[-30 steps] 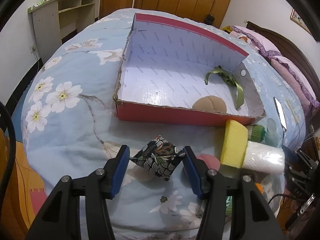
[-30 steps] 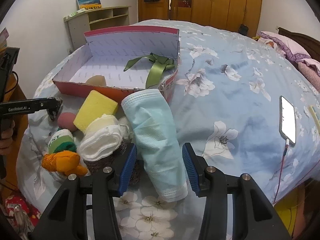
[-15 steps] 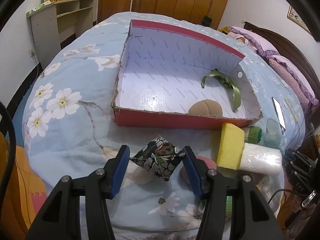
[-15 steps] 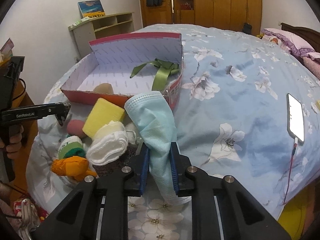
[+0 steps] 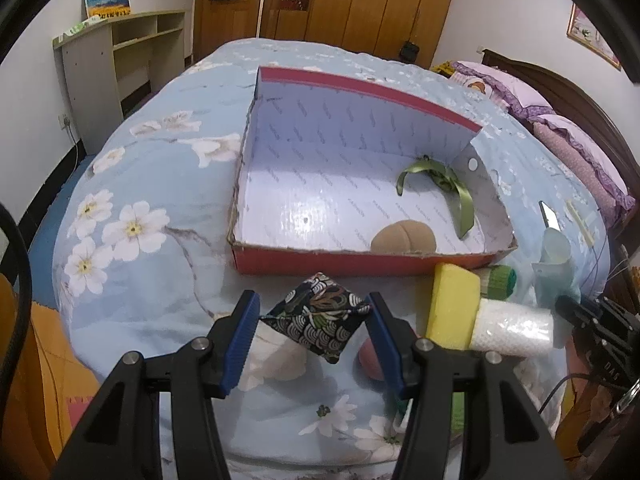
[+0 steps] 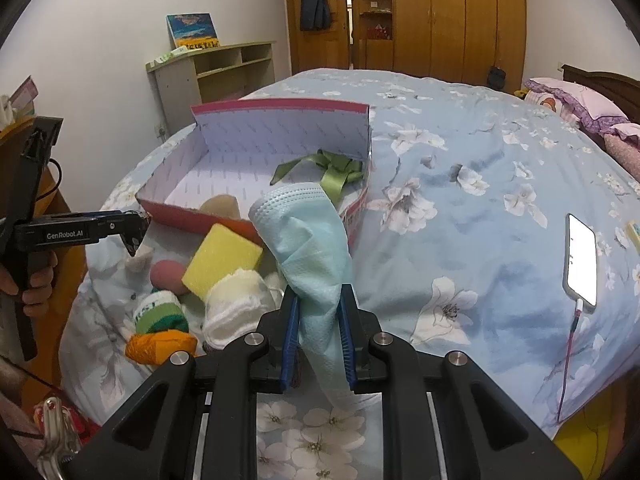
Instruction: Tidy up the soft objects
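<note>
We had our right gripper clamped on the crumpled pale blue disposable face mask, its blue pads pinching the lower part while the pleated top stood up and flopped toward the box. Our left gripper held the small dark pouch of patterned fabric between its pads; both pads touched the pouch's corners, and it looked held clear of the flowered blue bedspread, though we could not be sure from this angle.

The target, as we judged it, was the shallow red cardboard box with a pale printed lining, lying on the bed just beyond both grippers. Inside it sat only a round tan plush piece near the front wall and a loose green satin ribbon by the right corner.

So the job looked barely begun. Outside the box, bunched against its front wall, lay a yellow sponge block, a white roll of fluffy cloth, a green and white knitted roll, an orange knitted bundle and a pink rounded soft thing. A lit white phone lay well apart on the bedspread, no part of the sorting.

Two items in hand and five waiting, by our count.
</note>
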